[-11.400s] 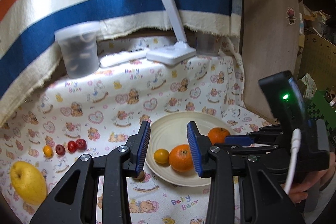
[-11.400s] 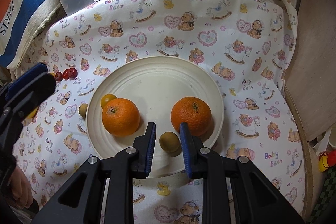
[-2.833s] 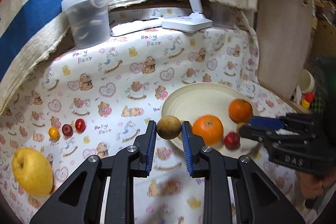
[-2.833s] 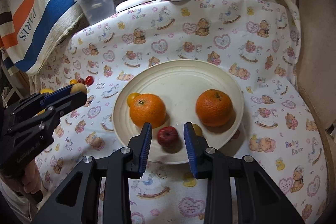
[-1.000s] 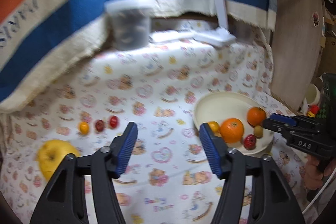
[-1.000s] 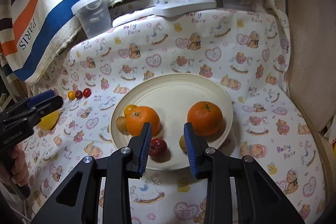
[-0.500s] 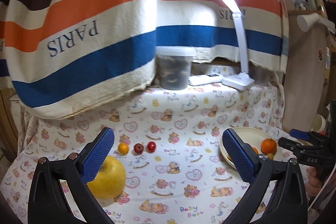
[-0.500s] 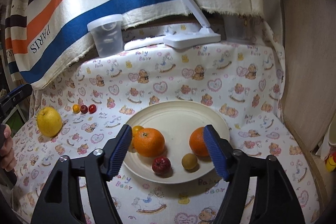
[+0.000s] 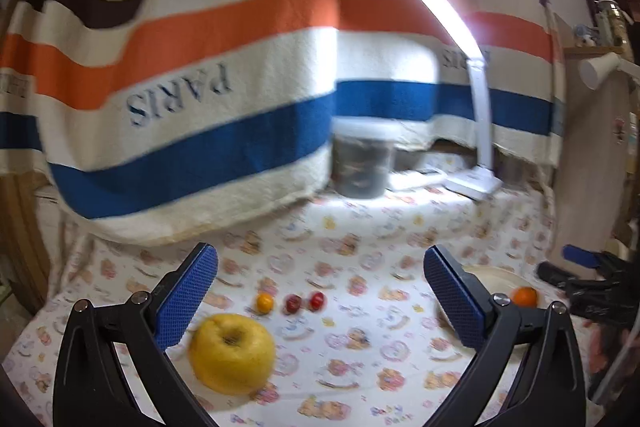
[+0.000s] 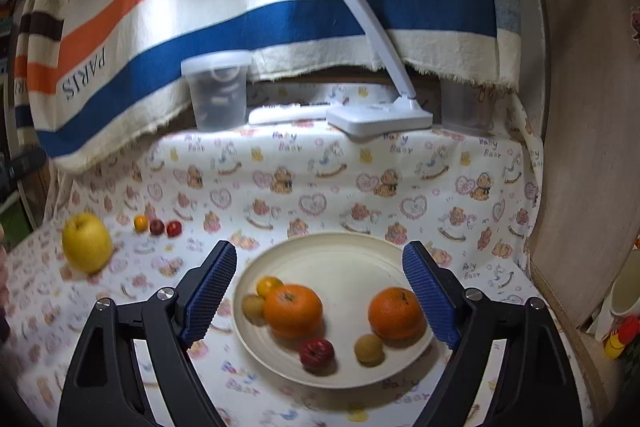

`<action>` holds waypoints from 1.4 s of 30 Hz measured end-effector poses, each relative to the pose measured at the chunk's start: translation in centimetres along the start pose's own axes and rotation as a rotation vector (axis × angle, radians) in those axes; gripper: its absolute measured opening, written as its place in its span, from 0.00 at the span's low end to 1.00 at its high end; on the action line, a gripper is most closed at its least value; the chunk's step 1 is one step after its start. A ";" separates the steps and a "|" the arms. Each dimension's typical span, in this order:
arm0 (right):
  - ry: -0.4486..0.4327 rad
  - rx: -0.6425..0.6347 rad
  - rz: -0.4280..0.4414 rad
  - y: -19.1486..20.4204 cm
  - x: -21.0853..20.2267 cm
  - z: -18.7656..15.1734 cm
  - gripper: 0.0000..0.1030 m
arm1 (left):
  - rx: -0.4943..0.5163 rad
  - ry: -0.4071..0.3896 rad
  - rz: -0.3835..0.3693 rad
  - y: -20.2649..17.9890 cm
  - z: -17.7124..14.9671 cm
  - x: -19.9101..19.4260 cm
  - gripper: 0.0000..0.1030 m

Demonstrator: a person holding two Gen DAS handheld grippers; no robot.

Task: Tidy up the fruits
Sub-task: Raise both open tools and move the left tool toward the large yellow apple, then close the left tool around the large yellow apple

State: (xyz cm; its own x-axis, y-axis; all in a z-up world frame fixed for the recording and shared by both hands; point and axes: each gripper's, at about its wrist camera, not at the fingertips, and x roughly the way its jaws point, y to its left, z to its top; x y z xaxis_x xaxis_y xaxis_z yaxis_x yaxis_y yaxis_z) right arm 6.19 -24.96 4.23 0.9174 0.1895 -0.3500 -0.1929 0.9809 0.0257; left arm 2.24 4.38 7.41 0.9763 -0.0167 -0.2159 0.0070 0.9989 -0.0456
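A cream plate (image 10: 340, 259) holds two oranges (image 10: 293, 310) (image 10: 396, 313), a small red fruit (image 10: 317, 351), two brownish fruits (image 10: 369, 348) and a small orange fruit (image 10: 269, 285). My right gripper (image 10: 320, 299) is wide open and empty, pulled back above the plate. A big yellow apple (image 9: 232, 353) lies on the cloth by my left gripper (image 9: 320, 301), which is wide open and empty. Beyond the apple sit a small orange fruit (image 9: 265, 303) and two small red fruits (image 9: 293, 303) (image 9: 316, 301). The plate's edge (image 9: 492, 273) shows at right.
A striped towel (image 9: 200, 131) hangs at the back. A lidded plastic tub (image 10: 216, 91), a white desk lamp (image 10: 380, 117) and a second tub (image 10: 466, 107) stand along the rear. A wooden board (image 10: 580, 147) bounds the right side.
Both grippers have drawn back and up, away from the table, and stay wide open. The left view has tilted up, so the apple now sits lower and closer between the fingers.
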 end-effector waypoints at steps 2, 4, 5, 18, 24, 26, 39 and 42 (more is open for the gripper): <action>-0.016 0.012 0.030 0.6 -0.2 0.8 0.84 | 0.004 -0.010 0.028 0.5 0.1 0.0 0.99; -0.027 0.018 0.079 1.4 -0.2 1.8 0.84 | -0.035 0.010 0.027 1.5 0.3 0.4 0.99; -0.020 0.015 0.097 1.9 -0.1 2.2 0.84 | -0.059 0.021 0.026 2.1 0.3 0.6 0.99; -0.006 -0.014 0.166 9.3 2.5 5.8 0.84 | -0.138 0.089 0.089 7.0 0.1 1.9 0.99; -0.020 -0.007 0.203 12.1 3.8 7.2 0.84 | -0.116 0.156 0.117 7.3 -0.3 2.9 0.99; -0.012 0.011 0.222 12.8 4.3 7.5 0.84 | -0.135 0.186 0.104 7.7 -0.6 3.4 0.99; 0.059 -0.013 0.197 14.4 7.9 5.8 0.84 | -0.136 0.486 0.092 8.8 -4.0 8.6 0.99; 0.073 0.035 0.213 13.4 8.2 6.0 0.84 | -0.118 0.537 0.098 8.5 -4.9 9.3 0.99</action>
State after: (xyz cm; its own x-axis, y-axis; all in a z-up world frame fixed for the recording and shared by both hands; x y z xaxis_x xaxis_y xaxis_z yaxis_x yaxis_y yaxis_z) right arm 13.17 -9.97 7.30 0.8293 0.3902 -0.4001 -0.3661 0.9202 0.1385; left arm 10.35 12.55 0.22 0.7236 0.0255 -0.6897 -0.1328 0.9858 -0.1029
